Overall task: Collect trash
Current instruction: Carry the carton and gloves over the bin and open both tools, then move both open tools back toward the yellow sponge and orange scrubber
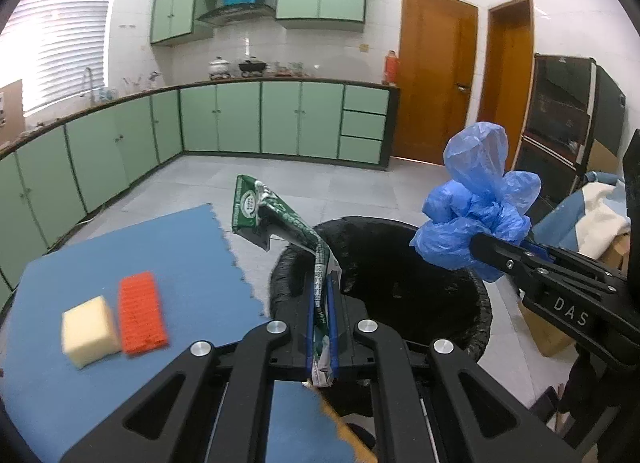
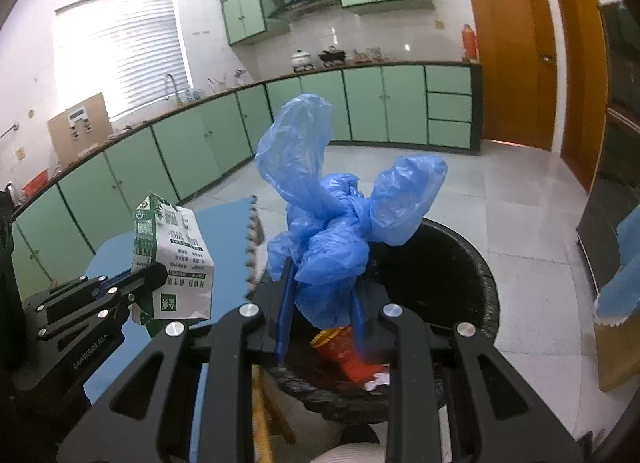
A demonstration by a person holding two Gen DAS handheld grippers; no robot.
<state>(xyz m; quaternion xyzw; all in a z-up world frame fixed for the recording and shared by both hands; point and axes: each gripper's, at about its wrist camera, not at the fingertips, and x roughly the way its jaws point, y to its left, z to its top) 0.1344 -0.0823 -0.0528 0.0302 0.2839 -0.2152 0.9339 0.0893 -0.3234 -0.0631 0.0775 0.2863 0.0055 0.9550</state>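
Nearest the left wrist camera, the left gripper (image 1: 323,303) is clamped on a flattened green-and-white paper drink carton (image 1: 276,219), jaws nearly together on its crushed end; the carton's free end bends up and to the left. From the right wrist view the same carton (image 2: 176,259) is just left of the bin. Right gripper (image 2: 320,303) is clamped on a knotted blue plastic bag (image 2: 332,215), with loose lobes of bag rising above the jaws. Both items are held over or beside the round black-lined trash bin (image 1: 400,263). Inside the bin lies a red cup (image 2: 344,355). On the blue foam mat (image 1: 120,247) sit a pale yellow sponge block (image 1: 89,331) and an orange ribbed block (image 1: 142,313), side by side.
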